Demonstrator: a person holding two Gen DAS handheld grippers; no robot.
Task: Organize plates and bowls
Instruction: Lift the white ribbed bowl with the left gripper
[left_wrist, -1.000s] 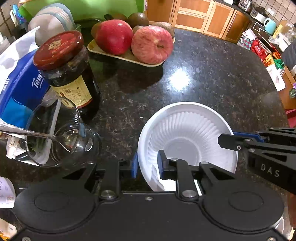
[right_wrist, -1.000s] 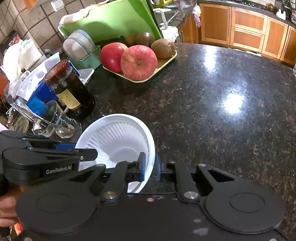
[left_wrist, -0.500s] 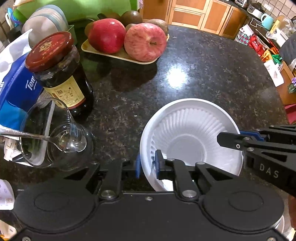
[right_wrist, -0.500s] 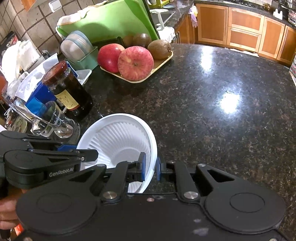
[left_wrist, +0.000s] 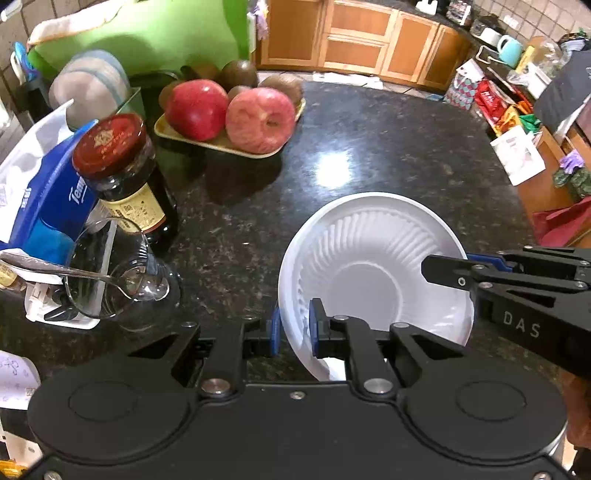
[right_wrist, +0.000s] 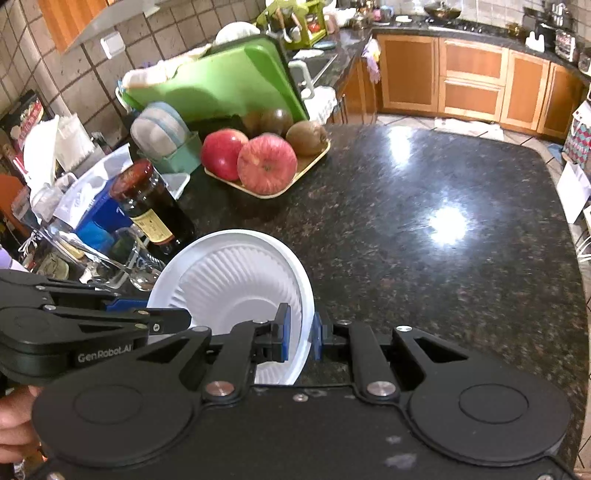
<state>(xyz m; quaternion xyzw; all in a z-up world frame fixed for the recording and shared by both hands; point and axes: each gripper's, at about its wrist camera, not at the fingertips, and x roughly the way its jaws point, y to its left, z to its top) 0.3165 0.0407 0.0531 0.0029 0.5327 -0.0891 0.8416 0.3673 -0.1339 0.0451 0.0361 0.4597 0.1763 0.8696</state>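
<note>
A white ribbed disposable bowl (left_wrist: 373, 266) is held above the dark granite counter (left_wrist: 369, 155) by both grippers. My left gripper (left_wrist: 293, 326) is shut on its near left rim. My right gripper (right_wrist: 301, 334) is shut on its right rim, and it shows in the left wrist view (left_wrist: 461, 266) at the bowl's right edge. The bowl also shows in the right wrist view (right_wrist: 236, 284), tilted a little, with my left gripper (right_wrist: 162, 321) at its left edge.
A dark jar with a red lid (left_wrist: 125, 177), a glass with a spoon (left_wrist: 118, 277) and a blue tissue pack (left_wrist: 48, 206) stand at the left. A tray of apples and kiwis (left_wrist: 236, 114) sits behind. A green cutting board (right_wrist: 221, 85) leans at the back.
Both grippers have lifted the bowl up and back from the counter; the jar, glass and fruit tray now look farther away.
</note>
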